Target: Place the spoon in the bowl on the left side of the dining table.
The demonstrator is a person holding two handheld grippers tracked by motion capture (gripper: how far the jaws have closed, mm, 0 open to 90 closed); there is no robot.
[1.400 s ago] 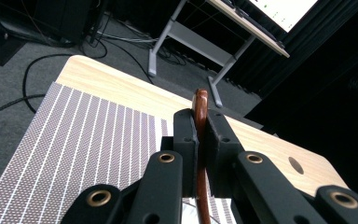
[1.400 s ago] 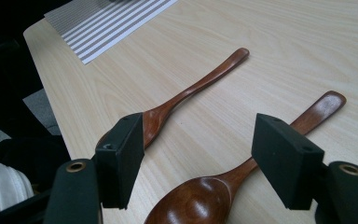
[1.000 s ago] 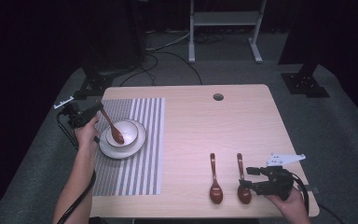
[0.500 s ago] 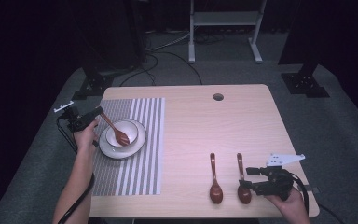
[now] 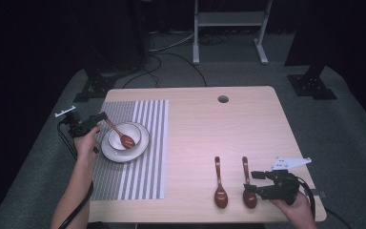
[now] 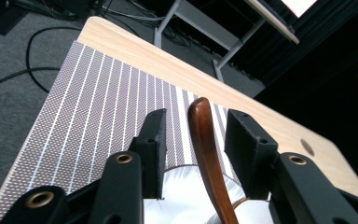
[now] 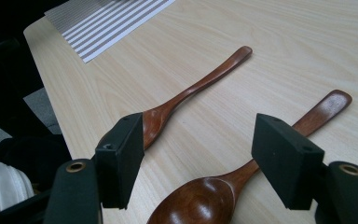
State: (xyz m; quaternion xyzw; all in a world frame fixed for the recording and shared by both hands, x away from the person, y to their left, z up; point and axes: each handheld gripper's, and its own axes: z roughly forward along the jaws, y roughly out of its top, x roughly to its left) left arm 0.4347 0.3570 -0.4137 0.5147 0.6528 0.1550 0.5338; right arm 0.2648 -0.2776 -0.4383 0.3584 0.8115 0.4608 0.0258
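**Release of a wooden spoon into a bowl: risks and change**

Left gripper (image 6: pixel 193 154): jaws have just been opening and stand clear on both sides of the dark brown wooden spoon (image 5: pixel 120 135), released; its head lies in the white ceramic bowl (image 5: pixel 136 132) on the white plate (image 5: pixel 108 153), its handle leaning out between the pads (image 6: pixel 154 140). Withdrawing askew could snag the handle and tip the spoon out; a second earlier the jaws clenched it. Right gripper (image 7: pixel 200 158): jaws apart, straddling the nearer of two matching spoons (image 7: pixel 223 189) on the pale wooden table (image 5: pixel 195 129), gripping nothing, unchanged.
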